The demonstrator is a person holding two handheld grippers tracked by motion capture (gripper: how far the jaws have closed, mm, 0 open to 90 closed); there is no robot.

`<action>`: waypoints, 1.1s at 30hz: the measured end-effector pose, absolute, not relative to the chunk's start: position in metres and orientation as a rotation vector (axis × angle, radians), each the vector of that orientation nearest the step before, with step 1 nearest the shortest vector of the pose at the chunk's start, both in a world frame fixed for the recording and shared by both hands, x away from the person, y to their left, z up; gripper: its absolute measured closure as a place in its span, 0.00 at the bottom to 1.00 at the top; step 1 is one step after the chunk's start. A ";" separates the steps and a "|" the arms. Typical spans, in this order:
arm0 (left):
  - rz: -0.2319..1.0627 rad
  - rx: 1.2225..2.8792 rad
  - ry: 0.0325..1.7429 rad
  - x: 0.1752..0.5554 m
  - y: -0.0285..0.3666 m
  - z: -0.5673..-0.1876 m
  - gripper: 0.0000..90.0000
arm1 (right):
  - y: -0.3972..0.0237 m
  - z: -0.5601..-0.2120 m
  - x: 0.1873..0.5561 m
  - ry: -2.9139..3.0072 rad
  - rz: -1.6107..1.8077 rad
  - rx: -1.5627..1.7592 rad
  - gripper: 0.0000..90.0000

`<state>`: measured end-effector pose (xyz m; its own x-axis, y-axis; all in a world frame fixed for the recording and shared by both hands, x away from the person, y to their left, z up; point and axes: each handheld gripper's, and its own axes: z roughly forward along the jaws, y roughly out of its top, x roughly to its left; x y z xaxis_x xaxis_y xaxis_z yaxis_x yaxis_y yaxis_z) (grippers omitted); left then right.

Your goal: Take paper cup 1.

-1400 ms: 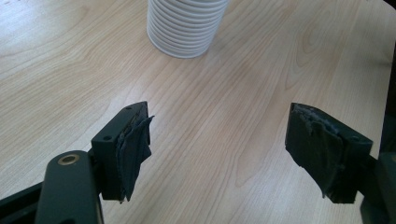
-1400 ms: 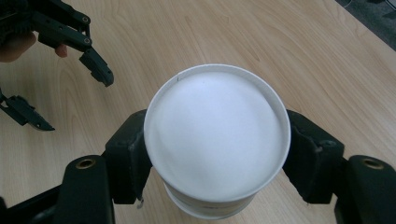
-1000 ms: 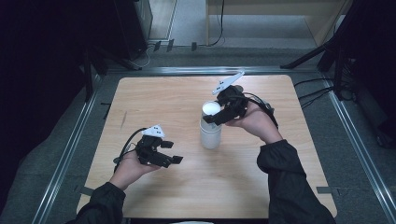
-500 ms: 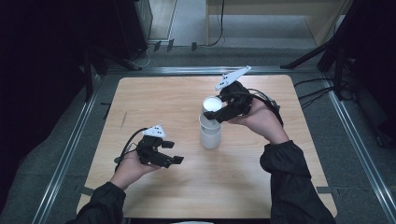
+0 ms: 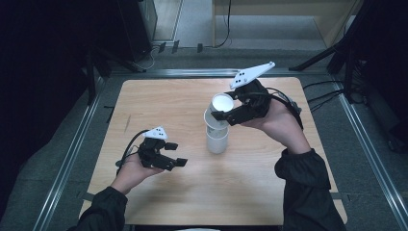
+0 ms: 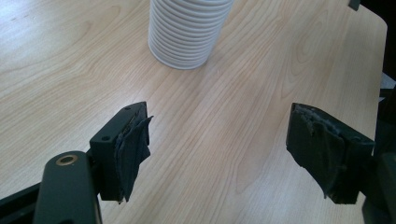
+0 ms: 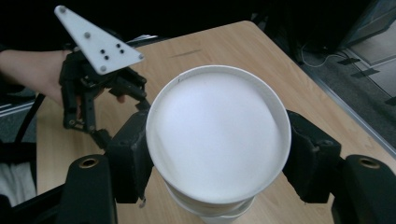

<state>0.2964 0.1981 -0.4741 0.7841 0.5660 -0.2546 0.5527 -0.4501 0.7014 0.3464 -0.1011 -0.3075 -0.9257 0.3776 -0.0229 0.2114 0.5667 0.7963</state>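
Peeling top cup (image 5: 222, 104) off stack (image 5: 217, 136) near bench's far right edge: right gripper (image 5: 222, 115) clamping it, left gripper (image 5: 176, 154) empty, parted. Next: lifting clear.

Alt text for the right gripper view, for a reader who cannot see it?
The right hand-held gripper clamps a white paper cup above the cup stack. Beyond, the left hand-held gripper hangs over the wooden table.

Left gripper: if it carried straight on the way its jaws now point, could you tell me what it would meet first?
Probably the stack of white cups: the left gripper stands open over bare table, and the stack stands ahead, slightly left of its centre line. Depth is unclear, so it might slip past.
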 end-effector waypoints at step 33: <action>-0.091 2.183 0.664 0.321 0.173 -0.462 0.20 | -0.122 -0.403 0.298 2.787 1.225 0.558 0.37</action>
